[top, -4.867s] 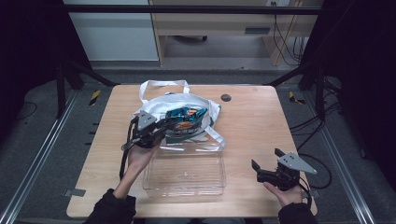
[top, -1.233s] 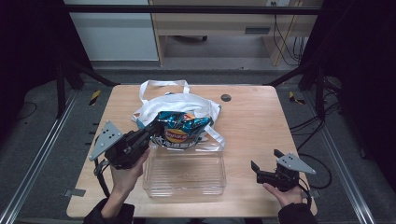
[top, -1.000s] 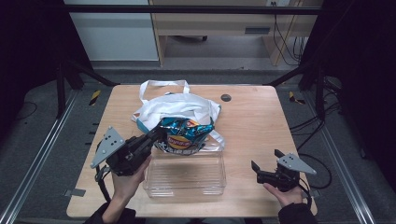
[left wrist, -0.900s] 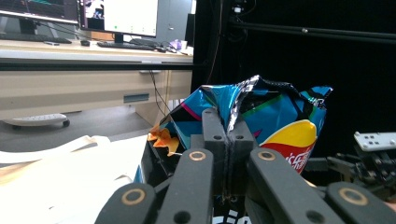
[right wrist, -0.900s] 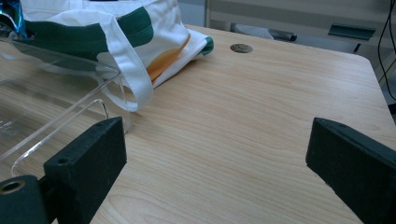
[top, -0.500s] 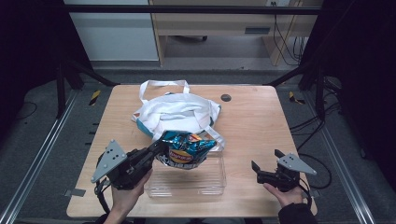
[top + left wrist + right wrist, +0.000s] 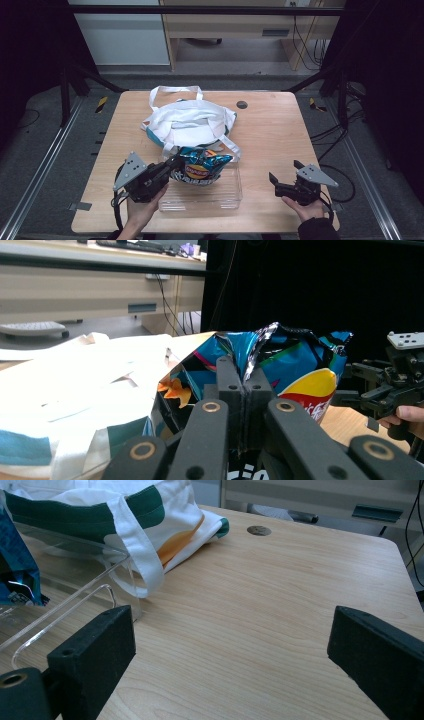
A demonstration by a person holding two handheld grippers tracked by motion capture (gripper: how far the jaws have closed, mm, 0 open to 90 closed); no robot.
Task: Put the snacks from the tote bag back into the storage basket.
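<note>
**What the views leave out**

In the left gripper view, that gripper's own jaws cover the lower middle of the chip bag [image 7: 295,375], and its print is cut short there. The clear tray [image 7: 75,605] runs off the right gripper view's left edge. The white tote bag [image 7: 75,390] blurs to a glare.

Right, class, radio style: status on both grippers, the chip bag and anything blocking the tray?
Left gripper shut on chip bag, bag over clear tray. Right gripper open, holding nothing. Tote bag strap drapes on tray's far edge.
</note>
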